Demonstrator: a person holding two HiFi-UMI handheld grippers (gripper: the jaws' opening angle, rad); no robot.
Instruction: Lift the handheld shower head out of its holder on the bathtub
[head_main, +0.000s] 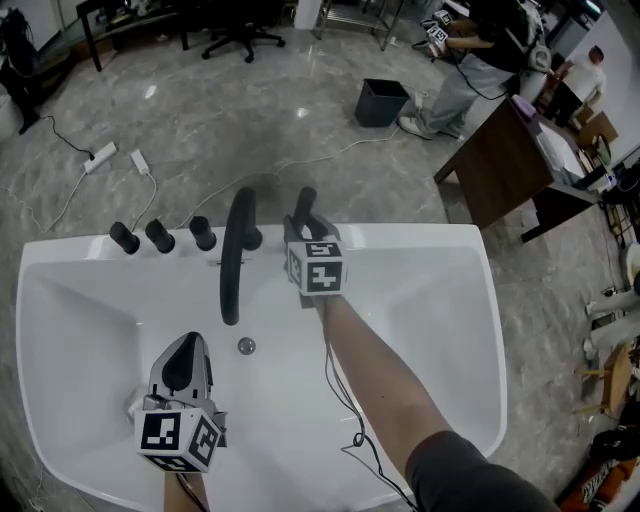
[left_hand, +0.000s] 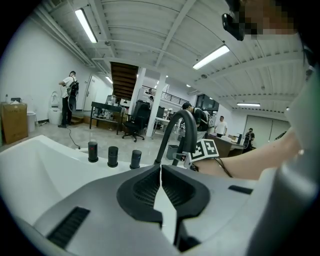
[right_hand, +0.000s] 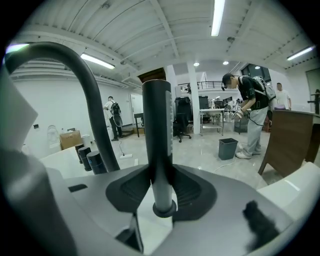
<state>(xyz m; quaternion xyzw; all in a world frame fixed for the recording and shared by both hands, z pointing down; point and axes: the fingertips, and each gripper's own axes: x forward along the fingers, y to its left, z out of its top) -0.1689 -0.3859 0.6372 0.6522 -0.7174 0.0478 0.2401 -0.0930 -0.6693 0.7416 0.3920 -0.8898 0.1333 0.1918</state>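
White bathtub (head_main: 450, 300): right claw (right_hand: 159, 175) clenched on upright shower head (right_hand: 156, 120) handle; left claw (left_hand: 160, 175) clenched, empty.

Glossy bathtub (head_main: 420, 240), matt shower head (right_hand: 156, 125)

Left gripper (left_hand: 160, 171) fingers (left_hand: 142, 189) pressed together, empty — black spout (left_hand: 163, 143), three knobs (left_hand: 113, 156) beyond.

A white bathtub (head_main: 60, 300), black shower head (right_hand: 156, 115) and black spout (head_main: 236, 255) — grey marbled floor (head_main: 200, 120), black-and-white patterned marker cubes (head_main: 316, 268).
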